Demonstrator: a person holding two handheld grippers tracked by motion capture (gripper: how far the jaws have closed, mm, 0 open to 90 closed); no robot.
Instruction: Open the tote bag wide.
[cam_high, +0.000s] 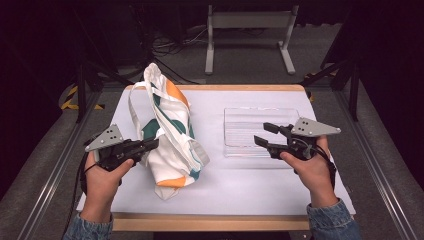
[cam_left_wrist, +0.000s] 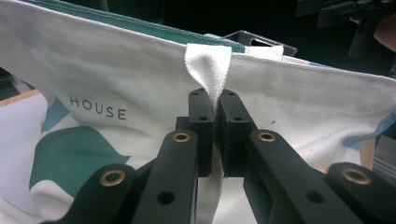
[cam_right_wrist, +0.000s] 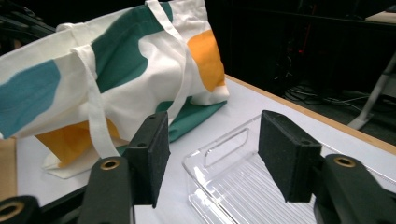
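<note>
Tote bag lying on left half of white tabletop, long axis running away from person, top end raised toward far edge. Canvas, cream with teal and orange patches; "HOUSE" printed on side panel in left gripper view. Webbing handle straps looped over upper part.

Left gripper at bag's near-left side, jaws pinched tight on white webbing strap where strap meets bag rim; pads pressed together with strap sandwiched between, strap tail hanging out below jaws. Left hand wrapped round gripper body, grey triangular plate on top.

Right gripper well apart from bag, over near-right corner of clear plastic tray. Jaws standing apart, nothing between pads; not touching tray as far as visible. Right hand holding gripper roughly level, pointing left toward bag.

Tray just right of bag, on right half of tabletop, ribbed floor, cut-out handle in end wall. Small gap between tray and bag.

Wooden table edge along near side. Denim sleeves at bottom of high view. White frame legs on floor beyond table, cables beside.
</note>
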